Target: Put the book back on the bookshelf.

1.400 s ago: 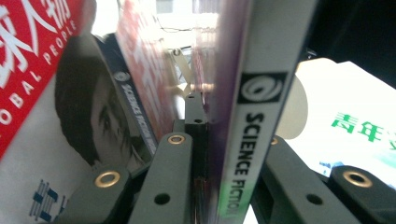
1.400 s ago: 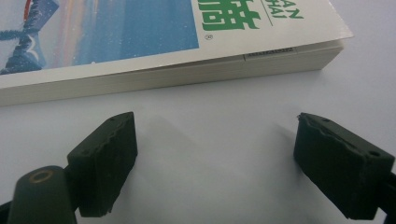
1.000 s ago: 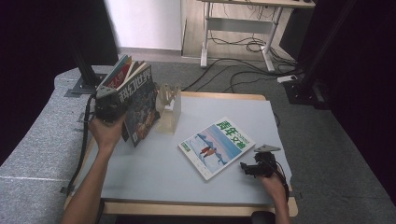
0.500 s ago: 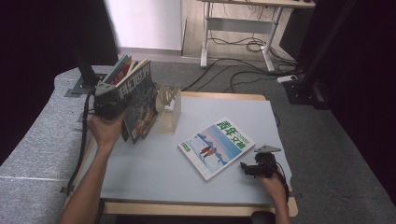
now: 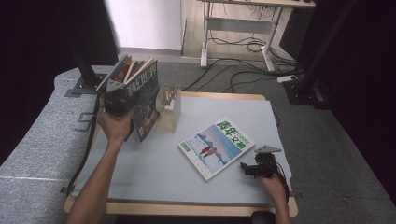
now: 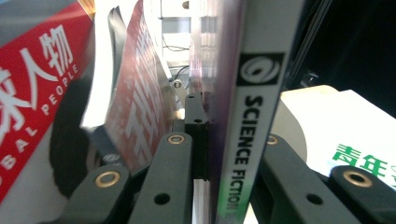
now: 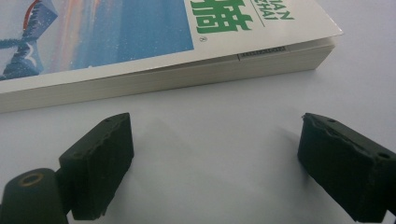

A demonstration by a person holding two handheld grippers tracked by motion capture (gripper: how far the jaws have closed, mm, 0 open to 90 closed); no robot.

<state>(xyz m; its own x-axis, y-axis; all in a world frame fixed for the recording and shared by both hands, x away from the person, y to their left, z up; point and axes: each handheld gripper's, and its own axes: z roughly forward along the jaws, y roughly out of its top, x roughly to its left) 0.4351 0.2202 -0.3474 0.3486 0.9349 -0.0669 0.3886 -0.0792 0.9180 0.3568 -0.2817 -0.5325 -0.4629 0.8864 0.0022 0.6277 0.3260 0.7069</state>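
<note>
My left gripper [image 5: 120, 101] hangs over the table's far left corner, shut on a dark magazine [image 5: 145, 100] that it holds upright on its edge. In the left gripper view its jaws pinch the "SCIENCE FICTION" spine [image 6: 247, 140], and red-covered magazines [image 6: 32, 102] fan out behind it. A wooden rack [image 5: 169, 106] stands just right of that bundle. A thick book with a blue and white cover [image 5: 215, 147] lies flat mid-table. My right gripper [image 5: 247, 169] rests low near the front right corner, open, with its fingers [image 7: 100, 163] just short of the book's edge [image 7: 187, 77].
The pale table top [image 5: 140, 177] has a wooden rim and grey carpet all round. A black post on a base [image 5: 86, 70] stands off the far left corner. A desk frame [image 5: 238, 28] and floor cables lie beyond the far edge.
The left hand has shifted the magazine bundle slightly right, toward the wooden rack, and stood it more upright. The right gripper and the flat book have not moved.
</note>
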